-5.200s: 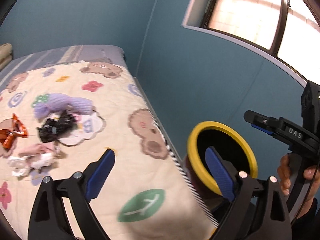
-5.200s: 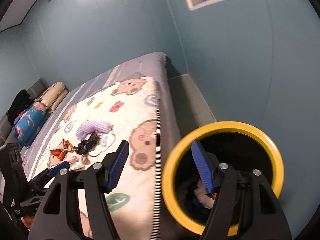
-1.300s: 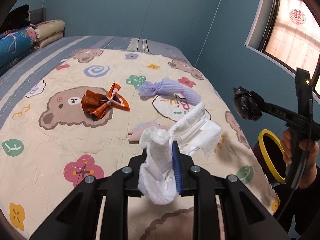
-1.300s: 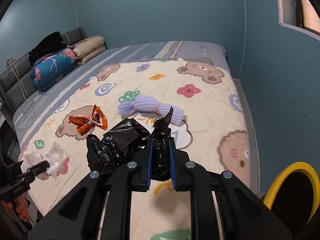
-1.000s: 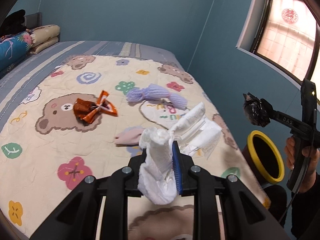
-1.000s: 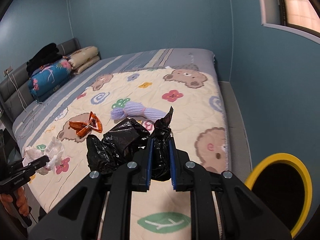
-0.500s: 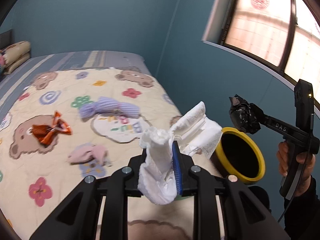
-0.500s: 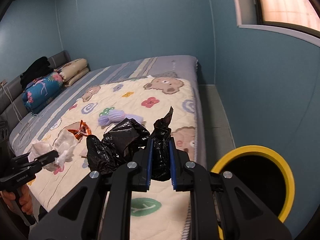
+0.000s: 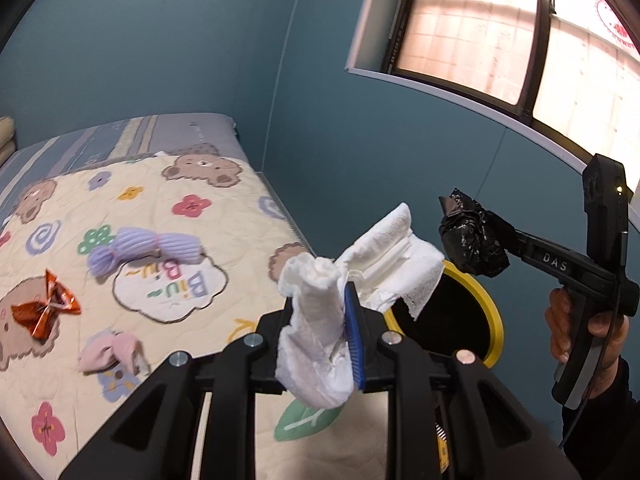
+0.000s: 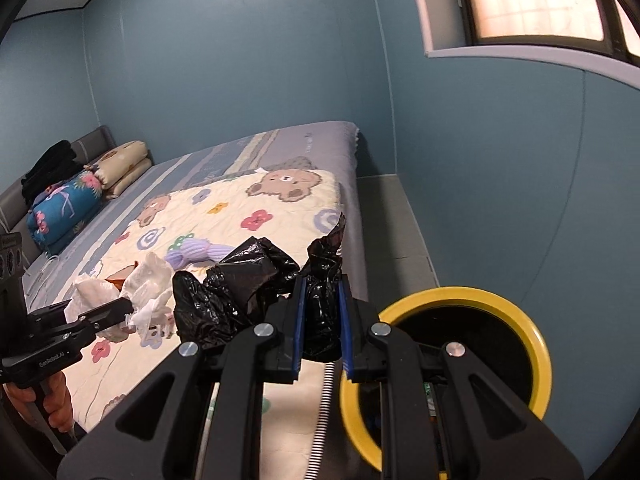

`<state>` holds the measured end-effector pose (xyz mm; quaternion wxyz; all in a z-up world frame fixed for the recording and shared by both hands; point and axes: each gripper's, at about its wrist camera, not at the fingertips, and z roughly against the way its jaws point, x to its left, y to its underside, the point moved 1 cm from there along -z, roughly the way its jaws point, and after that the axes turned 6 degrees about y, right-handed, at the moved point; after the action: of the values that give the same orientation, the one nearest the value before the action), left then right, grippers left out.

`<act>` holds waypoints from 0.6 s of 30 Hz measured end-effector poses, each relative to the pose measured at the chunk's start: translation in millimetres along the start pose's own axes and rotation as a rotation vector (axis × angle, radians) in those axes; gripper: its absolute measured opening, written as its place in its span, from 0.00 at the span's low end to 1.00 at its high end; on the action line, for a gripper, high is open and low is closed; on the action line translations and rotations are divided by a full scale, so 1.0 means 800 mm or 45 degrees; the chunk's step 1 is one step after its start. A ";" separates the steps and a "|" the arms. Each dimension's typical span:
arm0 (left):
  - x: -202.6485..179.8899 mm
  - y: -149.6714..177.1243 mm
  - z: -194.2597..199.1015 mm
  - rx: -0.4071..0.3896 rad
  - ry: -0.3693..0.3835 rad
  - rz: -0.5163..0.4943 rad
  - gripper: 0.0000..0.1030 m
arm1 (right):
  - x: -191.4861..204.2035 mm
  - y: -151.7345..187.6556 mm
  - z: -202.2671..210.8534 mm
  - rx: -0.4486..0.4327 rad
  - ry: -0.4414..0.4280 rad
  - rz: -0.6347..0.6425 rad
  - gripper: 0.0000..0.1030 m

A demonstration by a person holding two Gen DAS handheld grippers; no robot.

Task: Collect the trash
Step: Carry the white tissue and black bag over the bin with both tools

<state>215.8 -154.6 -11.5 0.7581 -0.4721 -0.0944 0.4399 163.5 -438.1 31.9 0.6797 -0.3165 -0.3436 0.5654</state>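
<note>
My left gripper (image 9: 340, 340) is shut on a crumpled white tissue (image 9: 360, 276) and holds it in the air near the bed's edge, beside the yellow-rimmed bin (image 9: 490, 312). My right gripper (image 10: 320, 320) is shut on a crumpled black plastic bag (image 10: 248, 284), just left of the bin's rim (image 10: 532, 332). The black bag (image 9: 472, 240) also shows above the bin in the left wrist view. On the quilt lie an orange wrapper (image 9: 42, 312), a pink scrap (image 9: 110, 352) and a purple knitted bundle (image 9: 140, 246).
The bed (image 10: 240, 208) with a bear-print quilt fills the left. Pillows and a blue floral bundle (image 10: 64, 208) lie at the headboard. A narrow floor strip (image 10: 392, 220) runs between bed and blue wall. A window (image 9: 520, 28) is above the bin.
Both grippers have swung right, away from the bed's middle toward the bin, each still holding its trash. The bin now looms larger in both views.
</note>
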 end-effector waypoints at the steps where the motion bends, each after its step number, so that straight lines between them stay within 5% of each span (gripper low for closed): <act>1: -0.003 -0.002 -0.004 0.004 0.005 -0.005 0.20 | -0.004 0.000 -0.001 0.002 0.005 -0.005 0.14; 18: -0.049 -0.016 -0.109 0.118 0.111 -0.047 0.20 | -0.099 0.014 -0.016 0.025 0.137 -0.153 0.14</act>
<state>248.5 -241.6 -37.7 0.7905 -0.4535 -0.0494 0.4088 158.0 -514.9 7.2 0.7329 -0.3187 -0.3195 0.5092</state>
